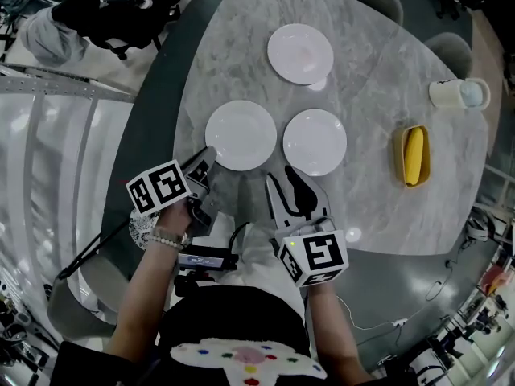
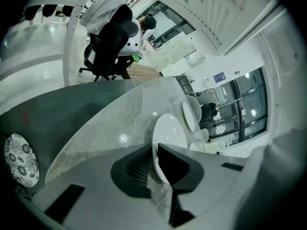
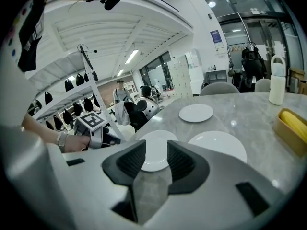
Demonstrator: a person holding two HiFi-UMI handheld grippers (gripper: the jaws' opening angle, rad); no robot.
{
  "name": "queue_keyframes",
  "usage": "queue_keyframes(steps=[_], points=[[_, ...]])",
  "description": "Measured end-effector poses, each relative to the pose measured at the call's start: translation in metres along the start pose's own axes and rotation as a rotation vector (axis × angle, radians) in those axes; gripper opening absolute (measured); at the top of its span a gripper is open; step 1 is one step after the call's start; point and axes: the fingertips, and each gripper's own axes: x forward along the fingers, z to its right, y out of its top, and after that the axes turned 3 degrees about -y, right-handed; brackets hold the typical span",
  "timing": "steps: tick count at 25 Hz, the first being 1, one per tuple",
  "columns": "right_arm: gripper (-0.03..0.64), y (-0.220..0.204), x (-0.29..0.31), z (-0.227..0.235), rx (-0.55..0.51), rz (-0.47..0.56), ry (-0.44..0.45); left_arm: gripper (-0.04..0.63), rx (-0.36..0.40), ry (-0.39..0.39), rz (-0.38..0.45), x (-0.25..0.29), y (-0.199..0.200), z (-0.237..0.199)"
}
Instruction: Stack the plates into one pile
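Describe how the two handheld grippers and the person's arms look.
The left gripper and right gripper are pale grey with black ribbed pads. Each carries a white cube printed with black square markers. A beaded bracelet sits on the left wrist; forearms are bare.

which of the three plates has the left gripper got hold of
The near-left plate: the left gripper is closed on its near rim. The near-right plate and the far plate have no gripper on them.
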Motion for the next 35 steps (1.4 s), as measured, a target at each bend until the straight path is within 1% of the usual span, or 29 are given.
queue_keyframes(steps=[6,10,18,25,27,31,33,35], points=[[0.132,-0.021,0.003,-0.012,0.060,-0.033,0.016,0.041,0.004,-0.020,-0.015,-0.004,0.001,0.007],[0.132,-0.035,0.008,-0.020,0.160,-0.042,0.035,0.038,0.015,-0.038,-0.029,-0.007,0.001,0.012],[0.135,-0.071,0.027,-0.039,0.464,-0.085,0.090,0.035,0.014,-0.070,-0.066,-0.010,-0.007,0.019],[0.150,-0.088,0.043,-0.049,0.697,-0.096,0.100,0.032,0.003,-0.097,-0.085,-0.012,-0.009,0.023],[0.153,-0.091,0.048,-0.046,0.777,-0.086,0.094,0.032,0.002,-0.103,-0.088,-0.012,-0.009,0.024],[0.153,-0.089,0.056,-0.046,1.011,-0.033,0.113,0.031,0.001,-0.113,-0.093,-0.012,-0.010,0.026],[0.155,-0.088,0.059,-0.045,1.064,-0.011,0.111,0.031,0.000,-0.116,-0.096,-0.012,-0.010,0.026],[0.153,-0.088,0.061,-0.042,1.093,0.007,0.101,0.031,-0.005,-0.120,-0.097,-0.012,-0.011,0.026]])
